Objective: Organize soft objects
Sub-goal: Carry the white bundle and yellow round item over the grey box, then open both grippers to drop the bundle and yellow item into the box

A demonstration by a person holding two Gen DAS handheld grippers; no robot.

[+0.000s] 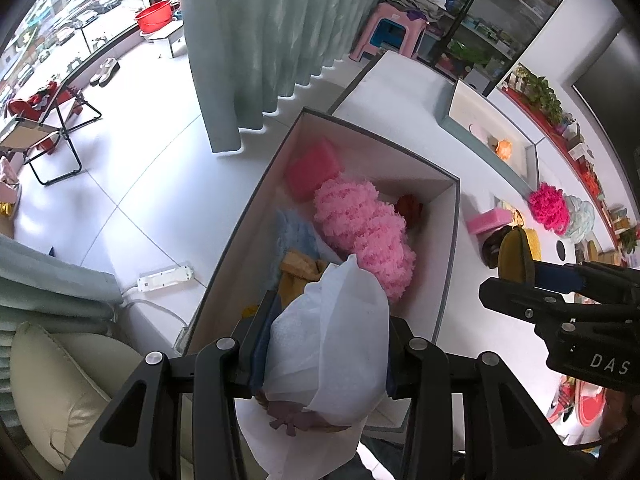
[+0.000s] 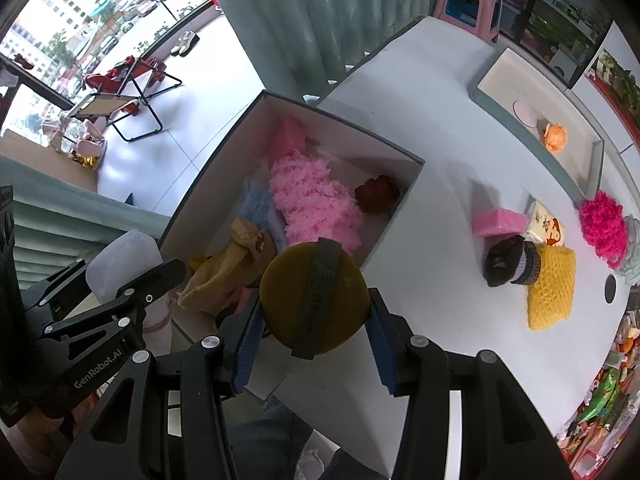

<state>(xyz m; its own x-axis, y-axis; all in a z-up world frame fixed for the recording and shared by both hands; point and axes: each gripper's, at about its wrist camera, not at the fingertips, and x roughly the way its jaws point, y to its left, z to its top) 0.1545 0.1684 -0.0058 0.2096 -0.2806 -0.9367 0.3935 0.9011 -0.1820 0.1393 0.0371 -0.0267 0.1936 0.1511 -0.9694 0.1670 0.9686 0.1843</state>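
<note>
Left tongs (image 1: 320, 344) clamped a white foam-wrapped bundle (image 1: 332, 344); right tongs (image 2: 314, 320) gripped a round mustard-yellow pad (image 2: 314, 296). White open box (image 2: 404, 192) lay directly beneath both.

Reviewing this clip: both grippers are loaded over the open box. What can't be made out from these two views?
- Left wrist view: the white foam-wrapped item in the left gripper hides the box's near end; the wrapping hides what is inside.
- Right wrist view: the yellow round pad in the right gripper covers the box's near corner.
- Both views: small things in the far tray are too small to identify.
</note>
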